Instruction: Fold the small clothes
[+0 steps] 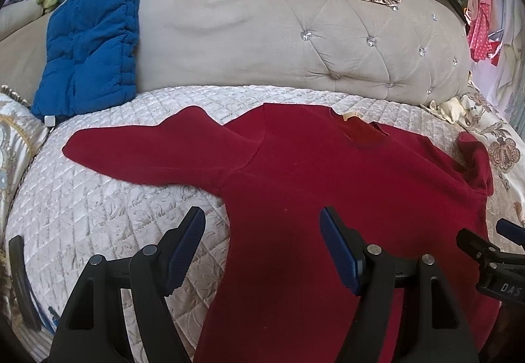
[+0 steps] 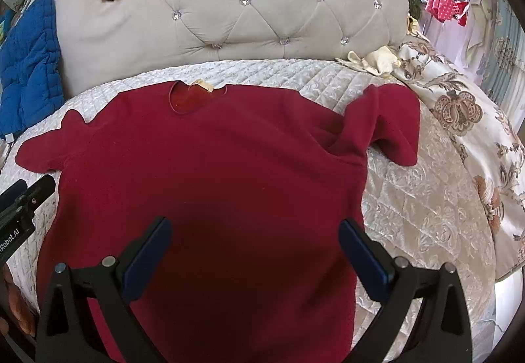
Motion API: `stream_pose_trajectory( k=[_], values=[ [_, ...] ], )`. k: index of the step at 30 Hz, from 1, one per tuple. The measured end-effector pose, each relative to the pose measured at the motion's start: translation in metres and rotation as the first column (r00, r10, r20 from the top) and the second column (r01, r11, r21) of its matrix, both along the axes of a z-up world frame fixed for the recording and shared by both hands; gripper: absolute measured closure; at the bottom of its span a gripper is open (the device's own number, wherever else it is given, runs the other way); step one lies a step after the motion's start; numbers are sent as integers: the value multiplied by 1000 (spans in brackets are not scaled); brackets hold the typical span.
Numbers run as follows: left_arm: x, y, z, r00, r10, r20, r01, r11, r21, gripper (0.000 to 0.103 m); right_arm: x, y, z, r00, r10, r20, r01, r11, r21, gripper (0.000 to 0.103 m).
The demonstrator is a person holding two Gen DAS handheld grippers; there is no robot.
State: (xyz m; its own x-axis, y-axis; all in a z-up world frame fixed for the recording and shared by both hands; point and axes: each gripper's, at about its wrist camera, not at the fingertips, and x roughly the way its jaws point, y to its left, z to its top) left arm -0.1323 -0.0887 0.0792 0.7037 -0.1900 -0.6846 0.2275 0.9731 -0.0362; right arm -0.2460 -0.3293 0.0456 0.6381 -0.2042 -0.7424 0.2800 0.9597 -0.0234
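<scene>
Beneath both spread grippers, left (image 1: 262,246) and right (image 2: 254,256), a red top (image 2: 210,172) lay flat, unfolded; sleeves apparently came next

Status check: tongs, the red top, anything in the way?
Left tongs open, right tongs open, both empty above the red top. Top spread flat, unfolded; right sleeve bunched. Nothing lying on it.

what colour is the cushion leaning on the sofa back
Blue, quilted; clearest in the left wrist view.
</scene>
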Motion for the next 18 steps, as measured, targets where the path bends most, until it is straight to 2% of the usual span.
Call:
stream_pose_trajectory(
  k=[18],
  values=[
    [3,2,-4,1000,2,-9,-2,1000,8,51,6,2,0,1000,18,2,-18,999,28,0]
  ],
)
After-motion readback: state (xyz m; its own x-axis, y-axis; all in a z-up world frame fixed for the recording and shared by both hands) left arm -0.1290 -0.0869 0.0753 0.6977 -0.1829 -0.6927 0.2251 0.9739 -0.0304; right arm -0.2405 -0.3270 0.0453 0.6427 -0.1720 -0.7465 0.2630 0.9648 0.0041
